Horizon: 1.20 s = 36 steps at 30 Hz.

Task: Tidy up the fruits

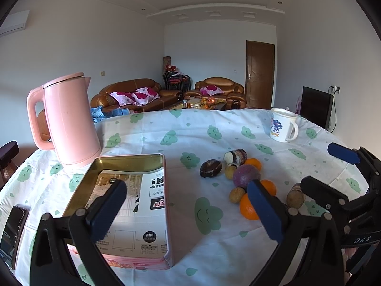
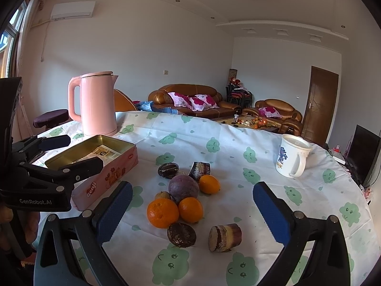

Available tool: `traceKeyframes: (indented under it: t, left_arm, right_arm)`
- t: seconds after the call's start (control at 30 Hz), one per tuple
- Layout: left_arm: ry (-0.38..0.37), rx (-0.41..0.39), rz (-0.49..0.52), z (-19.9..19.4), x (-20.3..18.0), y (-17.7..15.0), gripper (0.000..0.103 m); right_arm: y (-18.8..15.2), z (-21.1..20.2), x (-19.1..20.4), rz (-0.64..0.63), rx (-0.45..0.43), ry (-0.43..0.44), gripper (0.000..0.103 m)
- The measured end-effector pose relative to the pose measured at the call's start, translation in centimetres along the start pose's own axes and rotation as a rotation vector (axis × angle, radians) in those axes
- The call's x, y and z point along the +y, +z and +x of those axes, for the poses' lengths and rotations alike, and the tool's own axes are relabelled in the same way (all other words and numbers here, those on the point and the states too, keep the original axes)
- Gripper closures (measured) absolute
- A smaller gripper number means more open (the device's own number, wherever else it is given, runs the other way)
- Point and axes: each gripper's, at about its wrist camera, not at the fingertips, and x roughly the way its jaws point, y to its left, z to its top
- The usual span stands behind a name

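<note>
A cluster of fruit lies on the cloud-print tablecloth (image 2: 214, 131): three oranges (image 2: 162, 212), a purple passion fruit (image 2: 183, 189), dark round chestnut-like pieces (image 2: 181, 234) and cut sugarcane stubs (image 2: 225, 237). My right gripper (image 2: 193, 212) is open, its blue pads either side of the cluster and just short of it. An open pink tin (image 1: 133, 202) with a printed leaflet inside stands left of the fruit (image 1: 246, 175). My left gripper (image 1: 187, 211) is open and hovers over the tin's near right corner. Each gripper shows in the other's view: the left gripper (image 2: 71, 153) and the right gripper (image 1: 333, 171).
A pink kettle (image 1: 69, 119) stands behind the tin at the table's far left. A white printed mug (image 2: 293, 158) sits at the far right. A dark phone (image 1: 13, 228) lies by the left edge. The round table's edge curves close behind the kettle and mug.
</note>
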Motion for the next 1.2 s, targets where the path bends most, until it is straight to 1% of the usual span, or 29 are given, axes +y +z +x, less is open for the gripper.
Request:
traceKeyframes:
  t: [0.73, 0.83, 0.9, 1.1, 1.2]
  left_arm:
    - [-0.001, 0.003, 0.002, 0.2, 0.0, -0.2, 0.0]
    - [-0.005, 0.011, 0.004, 0.5, 0.2, -0.8, 0.0]
    - [-0.011, 0.017, 0.01, 0.7, 0.1, -1.2, 0.0]
    - [-0.017, 0.037, 0.022, 1.4, -0.6, -1.6, 0.0]
    - [-0.04, 0.069, 0.016, 2.3, -1.2, -1.7, 0.0]
  right_arm:
    - [-0.3, 0.3, 0.0, 0.003, 0.009, 0.001, 0.001]
    - [-0.6, 0.4, 0.0, 0.0, 0.015, 0.004, 0.001]
    - [-0.8, 0.6, -0.3, 0.002, 0.024, 0.005, 0.001]
    - [-1.9, 1.2, -1.9, 0.028, 0.041, -0.028, 0.001]
    - [-2.3, 1.6, -3.0, 0.052, 0.059, -0.047, 0.001]
